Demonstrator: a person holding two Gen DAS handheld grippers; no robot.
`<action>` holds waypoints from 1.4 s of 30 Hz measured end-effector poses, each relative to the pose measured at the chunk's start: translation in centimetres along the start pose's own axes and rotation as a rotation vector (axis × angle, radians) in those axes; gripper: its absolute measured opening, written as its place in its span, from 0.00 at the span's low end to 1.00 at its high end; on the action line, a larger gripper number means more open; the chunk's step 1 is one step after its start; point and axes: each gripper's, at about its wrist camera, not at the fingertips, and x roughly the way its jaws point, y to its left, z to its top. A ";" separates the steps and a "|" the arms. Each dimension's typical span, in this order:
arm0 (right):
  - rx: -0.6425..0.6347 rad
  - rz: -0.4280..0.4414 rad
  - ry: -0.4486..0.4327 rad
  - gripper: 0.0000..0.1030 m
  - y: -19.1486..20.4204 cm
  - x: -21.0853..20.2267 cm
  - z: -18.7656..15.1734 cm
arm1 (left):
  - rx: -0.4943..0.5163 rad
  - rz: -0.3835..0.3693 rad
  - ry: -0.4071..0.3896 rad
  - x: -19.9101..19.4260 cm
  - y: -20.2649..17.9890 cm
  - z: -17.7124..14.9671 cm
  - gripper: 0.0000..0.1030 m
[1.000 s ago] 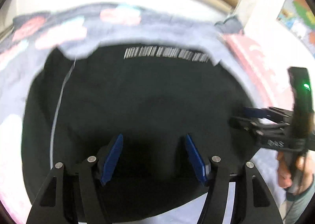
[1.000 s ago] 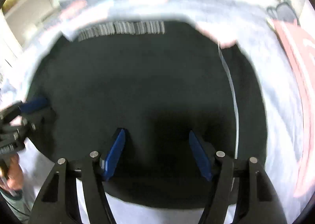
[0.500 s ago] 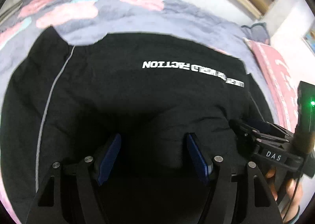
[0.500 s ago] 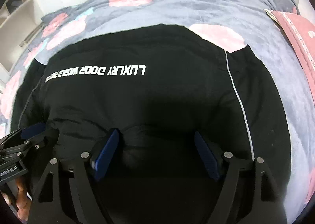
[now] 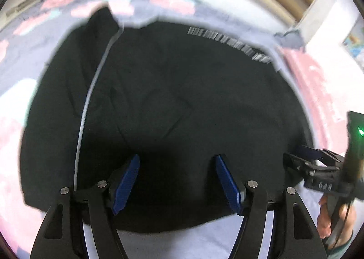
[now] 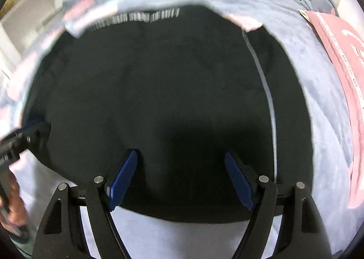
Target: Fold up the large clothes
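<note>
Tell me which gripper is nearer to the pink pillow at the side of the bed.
Right. The right gripper has the pink pillow close on its own right side. The left gripper sits further off, with the right gripper between it and the pillow.

Garment (image 5: 182, 99) on bedspread (image 5: 34, 59); pillow (image 6: 336, 54) prob. to right.

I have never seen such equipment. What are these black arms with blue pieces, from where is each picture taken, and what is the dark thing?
Each picture comes from a camera mounted on a handheld gripper, looking forward along its two fingers. One view shows the left gripper, the other the right gripper; the blue pieces are the finger pads. A person holds one tool in each hand. The dark thing is a black garment with white lettering, lying on a flowered blanket. Both grippers look open above its near edge, holding nothing.
</note>
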 end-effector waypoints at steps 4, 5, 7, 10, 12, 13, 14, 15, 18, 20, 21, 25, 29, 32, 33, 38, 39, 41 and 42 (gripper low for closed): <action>0.013 0.008 -0.007 0.80 -0.2 -0.4 -0.4 | 0.062 0.015 -0.014 -0.9 -0.9 1.4 0.69; 0.022 0.029 -0.013 0.80 -0.4 -1.0 -0.4 | 0.071 0.003 -0.027 -1.7 -0.8 1.4 0.69; 0.037 0.057 -0.029 0.81 -1.3 -2.4 -0.7 | 0.080 0.003 -0.063 -3.6 0.1 1.5 0.69; 0.047 0.023 -0.078 0.81 -3.0 -4.8 -0.8 | 0.077 0.001 -0.112 -6.3 2.3 2.6 0.69; 0.054 -0.002 -0.106 0.81 -4.5 -6.2 -0.8 | 0.057 -0.001 -0.132 -8.0 4.1 3.0 0.69; 0.056 -0.009 -0.117 0.81 -5.3 -6.7 -0.6 | 0.041 -0.004 -0.142 -8.9 5.2 3.5 0.69; 0.058 -0.020 -0.128 0.81 -6.1 -7.3 -0.5 | 0.021 -0.006 -0.156 -9.7 6.4 3.9 0.69; 0.063 -0.034 -0.135 0.83 -6.9 -7.8 -0.7 | 0.009 -0.005 -0.171 -10.5 7.3 4.2 0.69; 0.093 -0.061 -0.143 0.86 -9.5 -7.9 0.7 | -0.006 -0.007 -0.194 -10.7 9.8 6.0 0.74; 0.122 -0.034 -0.138 0.87 -11.5 -7.2 1.6 | -0.035 -0.036 -0.171 -9.9 11.4 7.3 0.75; 0.138 -0.019 -0.132 0.87 -12.5 -6.9 2.0 | -0.060 -0.059 -0.148 -9.2 12.3 7.9 0.75; 0.205 0.048 -0.110 0.87 -15.7 -5.6 3.0 | -0.164 -0.119 -0.055 -5.6 14.7 9.2 0.75; 0.266 0.101 -0.075 0.87 -17.8 -3.2 3.2 | -0.175 -0.163 -0.026 -3.3 15.5 8.7 0.75; 0.287 0.129 -0.051 0.87 -18.6 -1.3 3.2 | -0.191 -0.183 0.005 -1.8 16.1 8.4 0.75; 0.298 0.153 -0.038 0.87 -19.1 -0.5 3.0 | -0.201 -0.189 0.016 -1.2 16.4 8.3 0.75; 0.343 0.382 0.044 0.87 -20.5 3.1 2.0 | -0.270 -0.312 0.119 2.2 17.5 8.0 0.75; 0.349 0.428 0.059 0.88 -20.5 3.7 1.8 | -0.277 -0.329 0.139 3.0 17.5 7.9 0.75; 0.358 0.481 0.068 0.92 -20.5 4.6 1.7 | -0.291 -0.348 0.161 4.1 17.5 7.7 0.76; 0.359 0.491 0.068 0.92 -20.5 4.9 1.8 | -0.304 -0.366 0.167 4.6 17.7 7.7 0.76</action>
